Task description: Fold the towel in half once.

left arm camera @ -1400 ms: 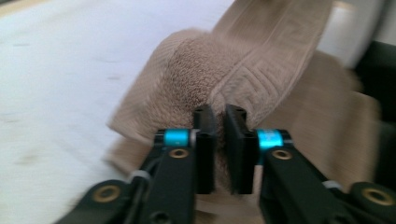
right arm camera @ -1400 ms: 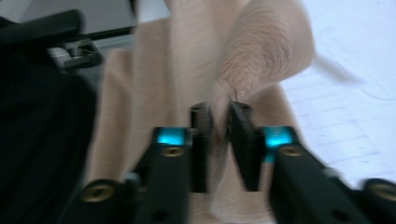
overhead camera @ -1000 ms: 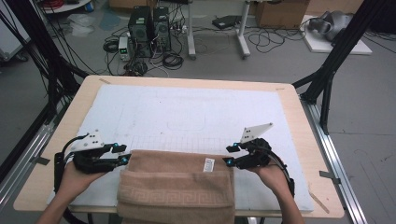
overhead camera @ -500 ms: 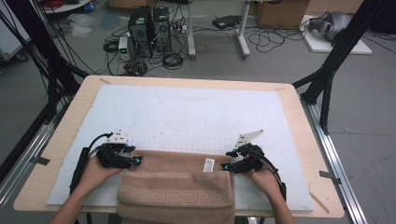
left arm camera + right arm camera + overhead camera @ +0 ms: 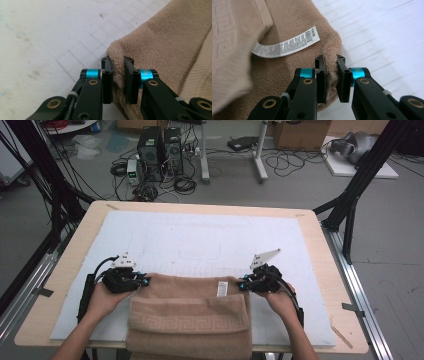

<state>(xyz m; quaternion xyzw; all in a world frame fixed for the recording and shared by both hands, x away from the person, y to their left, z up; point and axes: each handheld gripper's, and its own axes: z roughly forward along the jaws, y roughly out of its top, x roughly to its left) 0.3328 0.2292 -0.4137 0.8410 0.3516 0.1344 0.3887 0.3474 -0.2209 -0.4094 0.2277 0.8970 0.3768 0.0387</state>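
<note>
A folded tan towel [image 5: 190, 315] with a key-pattern border lies at the table's front edge and hangs a little over it. My left gripper [image 5: 142, 281] is shut on the towel's far left corner [image 5: 117, 67], the cloth pinched between its black jaws. My right gripper [image 5: 242, 285] is shut on the far right corner [image 5: 331, 72]. A white care label [image 5: 287, 46] lies on the towel near that corner, also visible in the high view as the label [image 5: 222, 288].
A white mat [image 5: 200, 245] with faint printed lines covers most of the wooden table [image 5: 70, 260]. Black frame poles [image 5: 360, 180] stand at both sides. Computers and cables [image 5: 160, 150] lie on the floor beyond the far edge.
Both hands moved inward and slightly forward. The grippers, which stood beside the towel's far corners, have closed on them.
</note>
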